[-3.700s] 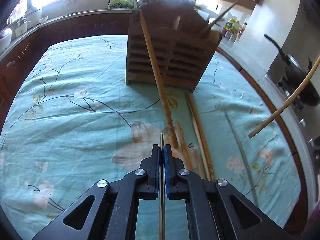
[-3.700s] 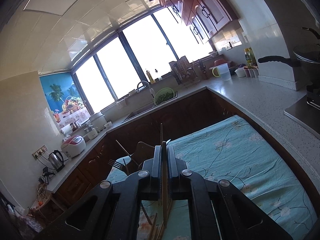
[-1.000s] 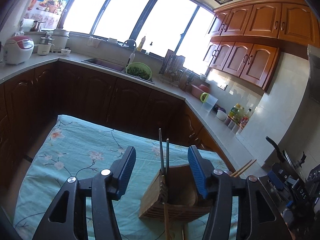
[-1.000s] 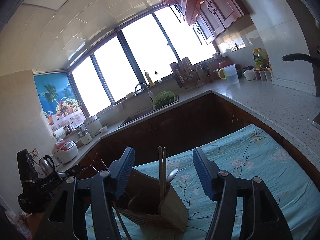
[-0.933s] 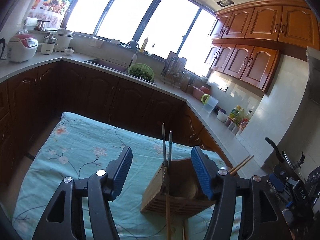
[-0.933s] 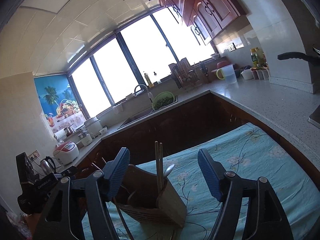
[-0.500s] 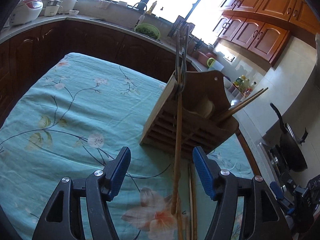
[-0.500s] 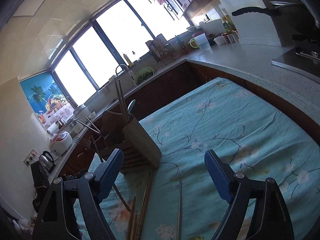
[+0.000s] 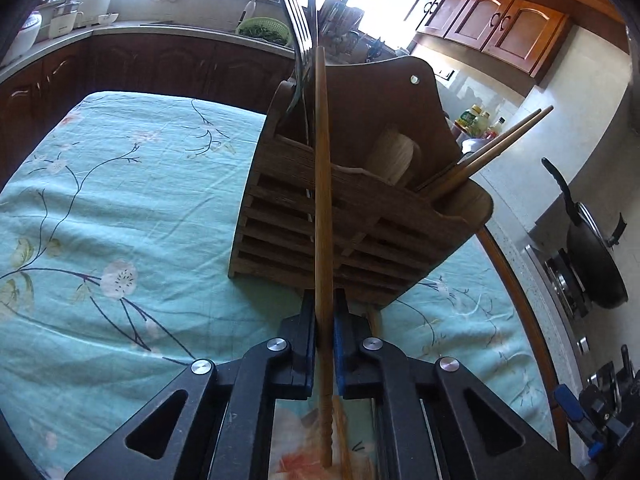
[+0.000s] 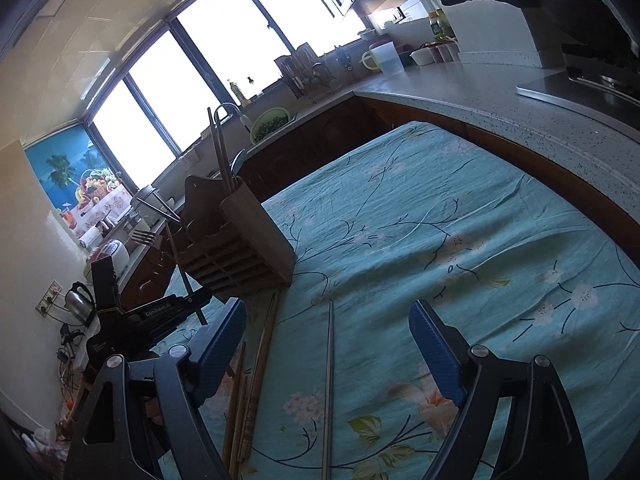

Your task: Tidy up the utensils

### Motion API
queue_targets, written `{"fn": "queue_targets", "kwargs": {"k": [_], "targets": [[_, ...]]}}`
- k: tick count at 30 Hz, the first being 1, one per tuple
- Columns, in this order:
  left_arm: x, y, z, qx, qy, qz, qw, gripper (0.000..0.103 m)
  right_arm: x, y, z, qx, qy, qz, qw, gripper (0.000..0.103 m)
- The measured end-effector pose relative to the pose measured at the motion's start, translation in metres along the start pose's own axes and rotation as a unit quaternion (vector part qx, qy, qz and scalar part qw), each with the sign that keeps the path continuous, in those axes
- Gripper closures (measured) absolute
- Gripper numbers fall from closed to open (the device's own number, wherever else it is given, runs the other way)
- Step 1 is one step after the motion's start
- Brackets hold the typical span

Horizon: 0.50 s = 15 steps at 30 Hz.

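Observation:
The jaws of my left gripper (image 9: 324, 314) are closing tight on a long wooden chopstick (image 9: 322, 184), the pads pressing its shaft. This chopstick leans against the front of the slatted wooden utensil holder (image 9: 400, 232). The holder carries forks (image 9: 298, 20) on its left, a spoon (image 9: 394, 156) in the middle and two chopsticks (image 9: 500, 148) on its right. My right gripper (image 10: 326, 320) stands wide open low over the cloth. A thin grey chopstick (image 10: 329, 380) lies flat between its fingers, untouched. Several wooden chopsticks (image 10: 256, 376) lie by its left finger. The holder (image 10: 240, 236) stands just beyond.
A teal flowered cloth (image 10: 440, 200) covers the table. Dark cabinets and a speckled counter (image 10: 520, 100) run round its far and right sides. On the stove at the right sits a black pan (image 9: 592, 264). The cloth to the right of the holder lies bare.
Both grippers have come down from above the holder toward the cloth. The left one has shut on the leaning wooden chopstick. The right one has spread wider and now straddles the grey chopstick.

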<state>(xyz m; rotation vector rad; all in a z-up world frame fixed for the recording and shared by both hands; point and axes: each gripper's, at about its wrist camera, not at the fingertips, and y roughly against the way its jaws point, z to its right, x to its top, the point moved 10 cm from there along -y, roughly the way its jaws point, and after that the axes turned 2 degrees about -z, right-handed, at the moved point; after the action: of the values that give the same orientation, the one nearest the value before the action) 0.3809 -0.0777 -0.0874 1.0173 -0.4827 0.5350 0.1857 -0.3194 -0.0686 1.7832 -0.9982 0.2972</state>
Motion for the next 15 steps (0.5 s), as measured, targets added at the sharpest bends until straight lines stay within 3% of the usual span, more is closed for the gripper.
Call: {"fn": "queue_targets", "kwargs": {"k": [7, 11, 15], "targets": [[-0.032, 0.065, 0.002, -0.004, -0.021, -0.021, 0.9996, 0.098, -0.006, 0.002, -0.012, 0.017, 0.006, -0.007, 1.0, 0.017], [-0.075, 0.091, -0.008, 0.009, -0.03, -0.064, 0.9974, 0.098, -0.018, -0.004, -0.019, 0.022, 0.013, -0.026, 0.999, 0.017], [-0.109, 0.092, -0.025, 0.028, -0.023, -0.104, 0.9939, 0.097, -0.034, -0.011, -0.025, 0.027, 0.018, -0.046, 0.998, 0.017]]}}
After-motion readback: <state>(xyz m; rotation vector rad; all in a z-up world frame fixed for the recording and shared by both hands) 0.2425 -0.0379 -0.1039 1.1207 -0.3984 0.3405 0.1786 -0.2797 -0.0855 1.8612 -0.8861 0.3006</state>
